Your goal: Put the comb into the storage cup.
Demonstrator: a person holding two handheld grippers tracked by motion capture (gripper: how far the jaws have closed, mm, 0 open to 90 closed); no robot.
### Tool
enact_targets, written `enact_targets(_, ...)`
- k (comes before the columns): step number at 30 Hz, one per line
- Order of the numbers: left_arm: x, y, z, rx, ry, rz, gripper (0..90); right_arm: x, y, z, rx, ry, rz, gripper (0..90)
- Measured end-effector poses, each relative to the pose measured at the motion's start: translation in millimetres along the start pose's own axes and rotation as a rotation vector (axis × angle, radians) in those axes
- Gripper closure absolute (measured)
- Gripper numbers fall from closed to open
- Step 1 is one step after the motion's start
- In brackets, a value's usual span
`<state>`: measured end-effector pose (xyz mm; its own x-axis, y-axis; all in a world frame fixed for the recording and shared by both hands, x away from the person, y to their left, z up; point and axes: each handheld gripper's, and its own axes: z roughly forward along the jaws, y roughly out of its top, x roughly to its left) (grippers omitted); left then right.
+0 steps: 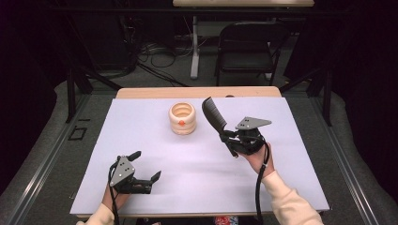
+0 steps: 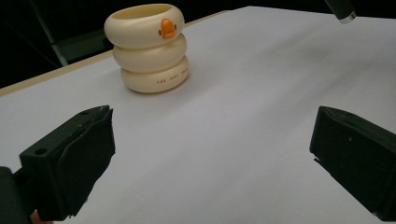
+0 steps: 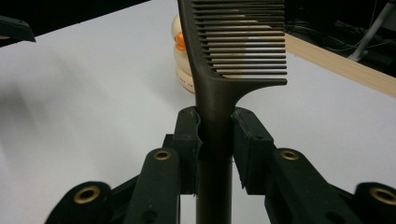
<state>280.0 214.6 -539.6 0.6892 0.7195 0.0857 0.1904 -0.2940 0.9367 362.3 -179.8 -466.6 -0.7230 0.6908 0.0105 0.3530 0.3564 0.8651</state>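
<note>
Right gripper (image 3: 215, 135): jaws clamping dark comb (image 3: 233, 51) by handle, teeth end rising ahead of jaws. Cream ring-stacked holder (image 1: 182, 118) standing just beyond comb, on white table (image 1: 197, 173). Left gripper (image 1: 146, 165): jaws gaping wide, holding nothing, resting well apart, holder ahead of it.

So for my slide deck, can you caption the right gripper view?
Right claw clamps a dark comb by its handle, teeth-end raised before the cream duck-faced holder on a white table.

The bench (image 1: 141, 178) surface lies open on all sides, the sole obstacle being the ringed holder (image 1: 182, 118) standing near its far edge.
</note>
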Motion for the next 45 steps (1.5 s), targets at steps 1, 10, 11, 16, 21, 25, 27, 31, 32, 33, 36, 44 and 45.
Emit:
enact_targets(1,0.9,0.0,0.4,-0.005,0.001,-0.004,0.2,0.0,1.1,-0.5,-0.007,0.000,0.002,72.4)
enact_targets(10,0.3,1.2,3.3,-0.008,-0.012,-0.007,0.2,0.5,9.6,-1.5,-0.025,-0.007,-0.004,72.4)
enact_targets(11,0.6,1.3,3.1,-0.011,-0.011,-0.009,0.2,0.5,11.0,-1.1,-0.026,-0.006,-0.003,72.4)
enact_targets(16,0.6,1.9,5.8,-0.008,-0.013,-0.010,0.2,-0.2,20.1,6.0,-0.033,0.001,-0.006,72.4)
enact_targets(21,0.5,2.4,8.3,-0.006,-0.016,-0.007,0.2,-3.6,26.8,13.9,-0.039,0.004,0.000,72.4)
enact_targets(25,0.6,1.9,7.1,-0.005,-0.018,-0.004,0.2,-5.2,29.1,20.1,-0.039,0.006,0.004,72.4)
enact_targets(27,1.5,1.5,5.4,-0.008,-0.013,-0.008,0.2,-5.3,30.1,23.6,-0.038,0.009,0.006,72.4)
enact_targets(31,1.8,0.7,2.2,-0.008,-0.007,-0.009,0.2,-4.9,33.1,30.5,-0.042,0.018,0.008,72.4)
enact_targets(32,1.7,0.5,1.7,-0.007,-0.005,-0.011,0.2,-4.7,34.1,32.1,-0.042,0.020,0.008,72.4)
enact_targets(33,1.8,0.4,1.4,-0.008,-0.003,-0.010,0.2,-4.6,35.0,33.5,-0.044,0.021,0.007,72.4)
enact_targets(36,2.3,0.4,1.5,-0.008,0.000,-0.012,0.2,-4.7,37.4,37.2,-0.052,0.028,0.009,72.4)
enact_targets(44,2.5,0.1,1.5,-0.005,-0.003,-0.008,0.2,-7.2,43.4,43.4,-0.074,0.028,0.013,72.4)
enact_targets(45,2.3,0.1,1.5,-0.005,-0.002,-0.010,0.2,-7.5,44.0,44.1,-0.075,0.030,0.012,72.4)
